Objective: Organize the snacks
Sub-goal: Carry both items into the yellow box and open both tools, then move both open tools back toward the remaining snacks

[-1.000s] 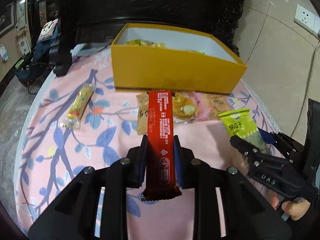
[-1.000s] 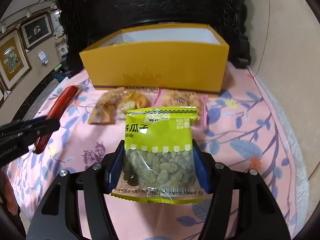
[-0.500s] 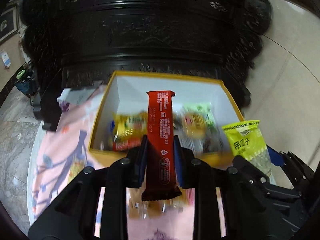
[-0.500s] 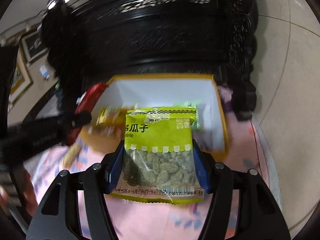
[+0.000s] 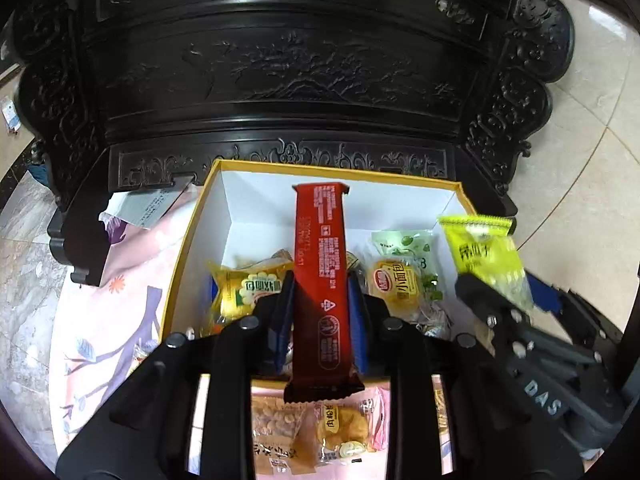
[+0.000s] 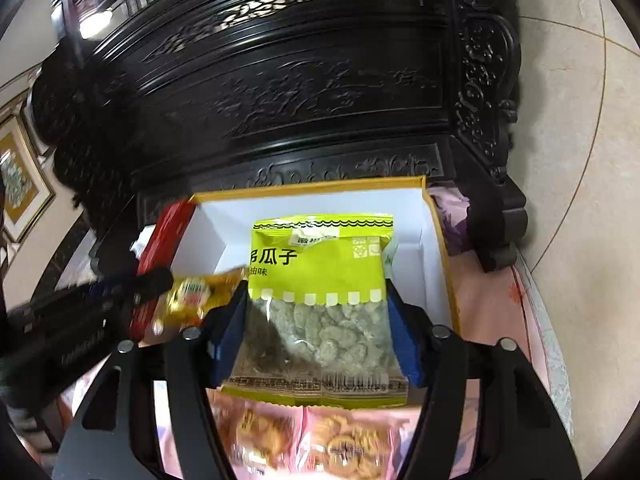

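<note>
Snacks mid-drop: both tongs sit over the yellow box, each with a pack between its pads, jaws opening.

Left tongs: red bar stands upright between the blue pads; a gap shows on both sides, so the grip reads as loosened, bar not yet fallen. It hangs above the box's near half.

Right tongs: lime-green seed bag between the pads, over the box's middle; pads look parted from the bag's edges.

Step, my read: release into the box. Next move calls for letting both packs fall clear, then lifting out of the box without snagging wrappers.

Materials: box is stiff card, yellow outside, white inside, square walls, open top. Bar is a slim glossy foil wrapper with crimped ends. Seed bag is a flat pillow pouch, clear lower window showing lumpy seeds. Box already holds several glossy packs, including a yellow popcorn pack and a small bread pack. More cracker packs lie on the pink floral-cloth counter in front of the box.
</note>
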